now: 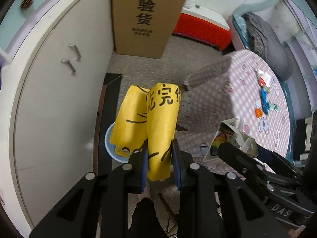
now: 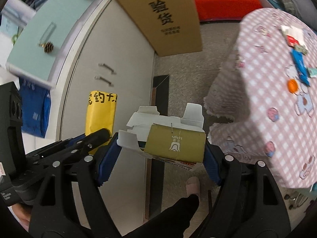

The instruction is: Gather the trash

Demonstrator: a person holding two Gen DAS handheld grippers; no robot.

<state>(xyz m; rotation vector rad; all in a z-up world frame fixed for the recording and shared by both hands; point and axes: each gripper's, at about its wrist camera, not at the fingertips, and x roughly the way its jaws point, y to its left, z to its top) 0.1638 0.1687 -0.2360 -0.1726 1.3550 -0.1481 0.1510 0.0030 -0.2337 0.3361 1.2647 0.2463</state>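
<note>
Above the floor, my left fingers (image 1: 159,156) clamp a folded yellow paper wrapper (image 1: 158,130); my right fingers (image 2: 161,154) grip an opened gold cardboard box (image 2: 175,145); small colourful scraps (image 1: 264,97) remain near the bench's far edge.

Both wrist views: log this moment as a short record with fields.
left gripper: shut on the folded yellow paper bag with black characters
right gripper: shut on the opened gold and white cardboard carton
below the bag: pale blue round bin, partly hidden
floor: tall brown cardboard box with black print standing by the white cabinet
table: pink checked tablecloth, small wrappers left
</note>
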